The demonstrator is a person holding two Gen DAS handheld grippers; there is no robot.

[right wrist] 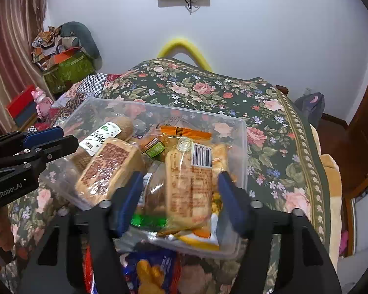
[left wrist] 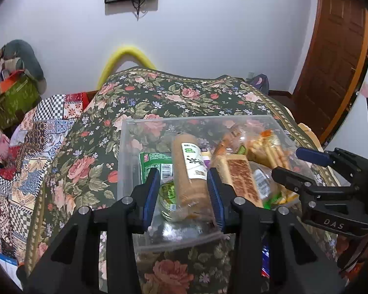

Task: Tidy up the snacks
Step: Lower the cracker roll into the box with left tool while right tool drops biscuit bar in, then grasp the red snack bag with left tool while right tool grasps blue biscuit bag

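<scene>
Currently, a clear bin (left wrist: pixel 125 147) is being kept on a bed covered by a floral spread (left wrist: pixel 90 147), and the snacks are being held inside it. In the left wrist view, the left gripper (left wrist: pixel 182 193) is being held with its jaws apart on either side of a long roll (left wrist: pixel 189 171) wrapped in clear film with a white label; the blue pads (left wrist: pixel 151 193) are standing just beside the roll, and whether they are touching it cannot be told. A green packet (left wrist: pixel 154 161) is lying beside the roll, and a flat brown-topped cake (left wrist: pixel 240 178) is leaning on its other side.

In the right wrist view, the right gripper (right wrist: pixel 181 196) is being held with its jaws wide apart around a clear packet (right wrist: pixel 191 183) of pale biscuits, with gaps showing on both sides. An orange packet (right wrist: pixel 184 131) is lying behind it. A blue bag (right wrist: pixel 149 269) is lying on the spread in front of the bin.
</scene>
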